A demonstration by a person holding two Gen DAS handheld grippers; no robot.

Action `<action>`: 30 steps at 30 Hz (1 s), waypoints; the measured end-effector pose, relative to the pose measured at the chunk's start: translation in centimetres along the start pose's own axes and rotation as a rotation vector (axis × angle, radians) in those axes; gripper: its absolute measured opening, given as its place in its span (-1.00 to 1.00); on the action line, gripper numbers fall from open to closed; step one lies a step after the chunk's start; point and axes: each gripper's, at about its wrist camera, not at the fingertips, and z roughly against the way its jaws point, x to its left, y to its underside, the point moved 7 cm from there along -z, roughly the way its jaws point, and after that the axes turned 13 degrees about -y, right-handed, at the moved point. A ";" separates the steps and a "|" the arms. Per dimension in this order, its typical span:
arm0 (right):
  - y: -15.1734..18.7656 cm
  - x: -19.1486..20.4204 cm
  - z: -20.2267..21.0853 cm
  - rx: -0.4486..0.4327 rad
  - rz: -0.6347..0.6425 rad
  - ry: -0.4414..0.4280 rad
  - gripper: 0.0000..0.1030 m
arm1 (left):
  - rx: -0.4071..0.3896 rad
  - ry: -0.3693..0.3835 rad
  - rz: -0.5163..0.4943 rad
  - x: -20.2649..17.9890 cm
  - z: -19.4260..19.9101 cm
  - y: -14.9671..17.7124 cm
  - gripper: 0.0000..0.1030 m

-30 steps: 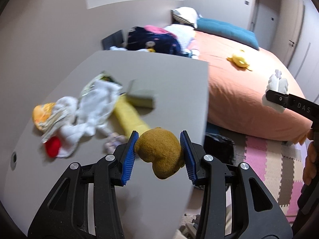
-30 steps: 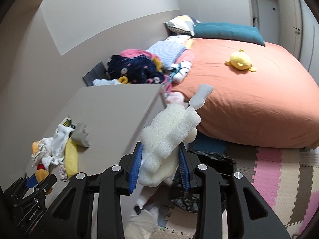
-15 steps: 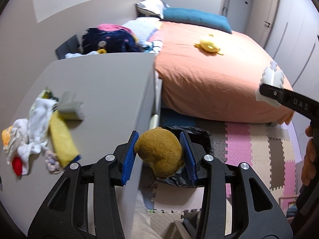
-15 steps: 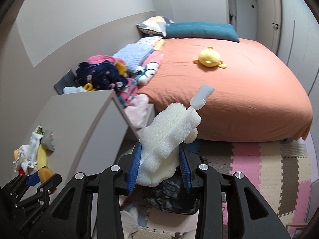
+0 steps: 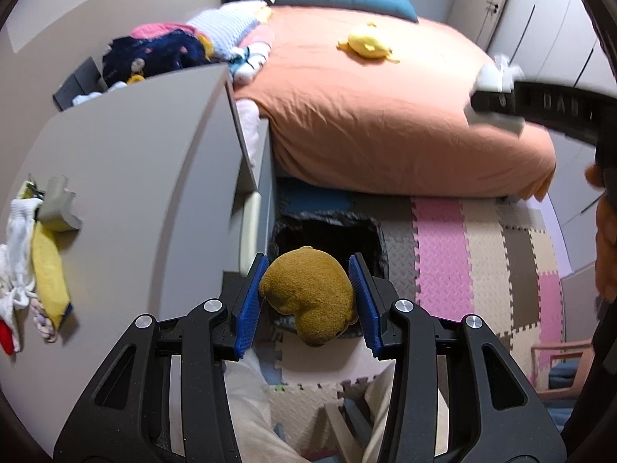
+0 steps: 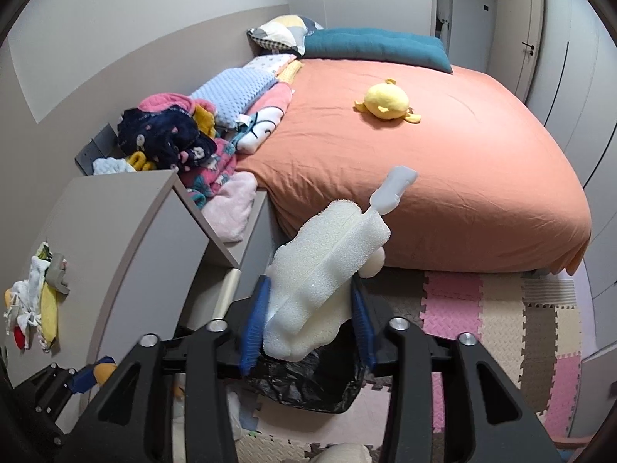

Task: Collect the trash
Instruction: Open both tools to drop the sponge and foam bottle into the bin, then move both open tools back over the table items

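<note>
My left gripper point(image 5: 308, 301) is shut on a brown plush lump point(image 5: 308, 295) and holds it over the black-lined trash bin point(image 5: 327, 231) on the floor beside the grey table point(image 5: 135, 177). My right gripper point(image 6: 308, 318) is shut on a white foam sponge brush point(image 6: 320, 270) with a plastic handle, just above the same bin point(image 6: 308, 386). The right gripper also shows blurred at the upper right of the left wrist view point(image 5: 497, 100). A pile of trash point(image 5: 34, 262) lies on the table's left side: white cloth, a yellow packet, a grey piece.
An orange-covered bed point(image 6: 424, 154) with a yellow plush duck point(image 6: 385, 104) fills the back. Clothes and blankets point(image 6: 185, 135) are heaped between table and bed. Pink, beige and grey foam mats point(image 5: 482, 262) cover the floor. Closet doors point(image 6: 559, 58) stand at right.
Both grippers have swung right off the table with their loads and now hang over the trash bin. The table's trash pile has slid to the left of both views.
</note>
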 end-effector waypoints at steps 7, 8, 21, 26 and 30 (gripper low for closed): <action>-2.5 -1.9 -0.6 -0.011 -0.014 0.097 0.30 | 0.058 -0.037 0.045 0.6 -1.6 0.1 0.84; -2.7 -2.0 -0.6 -0.012 -0.015 0.100 0.33 | 0.074 -0.029 0.063 0.9 -1.8 0.1 0.84; -2.7 -0.9 -0.5 -0.010 0.002 0.090 0.34 | 0.058 -0.041 0.100 2.7 -1.1 -0.1 0.84; -2.4 0.6 -0.2 -0.007 0.025 0.076 0.34 | 0.043 -0.045 0.135 4.0 -0.2 0.2 0.84; -2.1 2.0 -0.2 -0.010 0.045 0.062 0.46 | 0.033 -0.058 0.167 5.6 0.4 0.8 0.85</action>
